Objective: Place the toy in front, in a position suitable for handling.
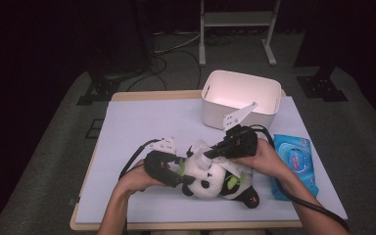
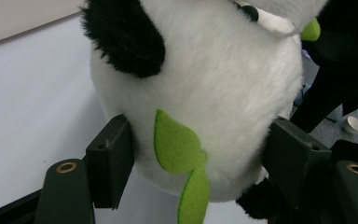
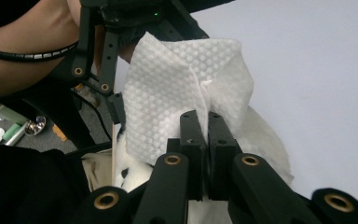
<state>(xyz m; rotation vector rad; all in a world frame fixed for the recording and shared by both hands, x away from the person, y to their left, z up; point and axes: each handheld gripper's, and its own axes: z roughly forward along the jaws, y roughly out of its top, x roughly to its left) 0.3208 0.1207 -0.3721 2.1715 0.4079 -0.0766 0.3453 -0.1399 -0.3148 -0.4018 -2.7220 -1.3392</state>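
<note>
1. Two claws work one toy: a plush panda [image 1: 206, 178] lies low and centre in the high view, on the pale desk [image 1: 142, 122].
2. Left claw [image 2: 198, 156] pinches the panda's white body, with a pad pressed into the plush on either flank beside a green felt leaf [image 2: 175, 147].
3. Right claw [image 3: 207, 135] has its jaws pressed together on a folded white wipe [image 3: 177, 88], held just above the toy.
4. Judged step: wiping the plush clean. The left grip should hold firm so the soft body does not roll under the stroke.
5. Strokes are best kept light and along the nap, and the wipe's free fold, not the black jaws, should meet the fur.
6. A white bin [image 1: 241, 98] stands upper centre. A blue wipe packet [image 1: 296, 159] lies at right.
</note>
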